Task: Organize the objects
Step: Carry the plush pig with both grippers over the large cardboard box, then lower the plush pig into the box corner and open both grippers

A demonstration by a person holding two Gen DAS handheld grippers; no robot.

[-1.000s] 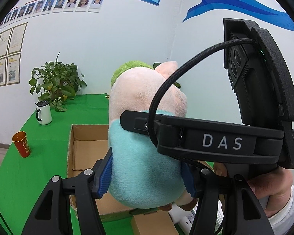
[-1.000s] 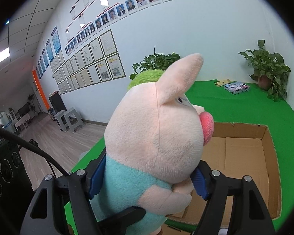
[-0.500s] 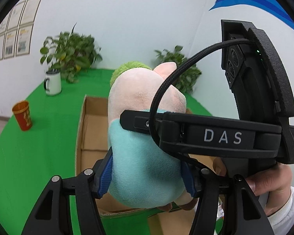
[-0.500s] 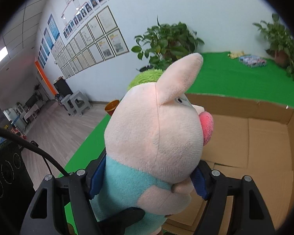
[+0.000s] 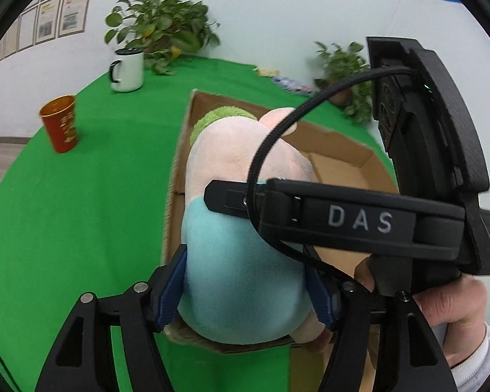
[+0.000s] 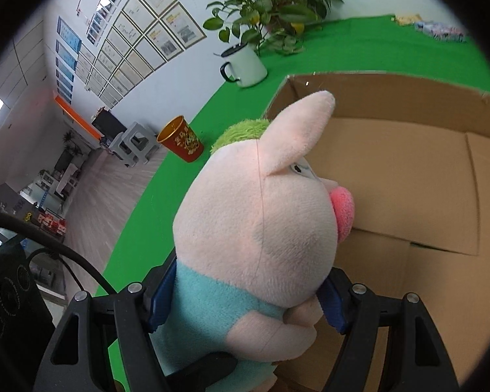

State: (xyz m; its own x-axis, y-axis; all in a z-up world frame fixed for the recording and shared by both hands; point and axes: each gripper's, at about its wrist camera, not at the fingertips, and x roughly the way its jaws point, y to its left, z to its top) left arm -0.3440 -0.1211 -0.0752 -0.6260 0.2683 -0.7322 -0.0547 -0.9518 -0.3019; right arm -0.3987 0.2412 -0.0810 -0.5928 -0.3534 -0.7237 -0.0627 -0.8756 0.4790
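A plush pig [image 5: 238, 261] with a pink head, green tuft and teal body hangs over the open cardboard box [image 5: 339, 143], held from two sides. My left gripper [image 5: 246, 289] has its blue pads against the teal body; its jaws are opening with the pig still between them. In the right wrist view the pig [image 6: 261, 222] faces right, over the box's brown inside [image 6: 392, 163]. My right gripper [image 6: 245, 300] is shut on the body just below the head. Its black casing [image 5: 359, 222] crosses the left wrist view, held by a hand [image 5: 447, 300].
A green cloth [image 5: 81, 212] covers the table. A red and gold cup [image 5: 60, 124] and a white enamel mug [image 5: 127, 70] stand left of the box. Potted plants [image 5: 160, 29] line the back wall. Small packets [image 6: 437, 31] lie at the far edge.
Both grippers have sunk and tipped downward with the pig, so the box's inside now fills much more of both views. The left pads stand slightly wider on the body.
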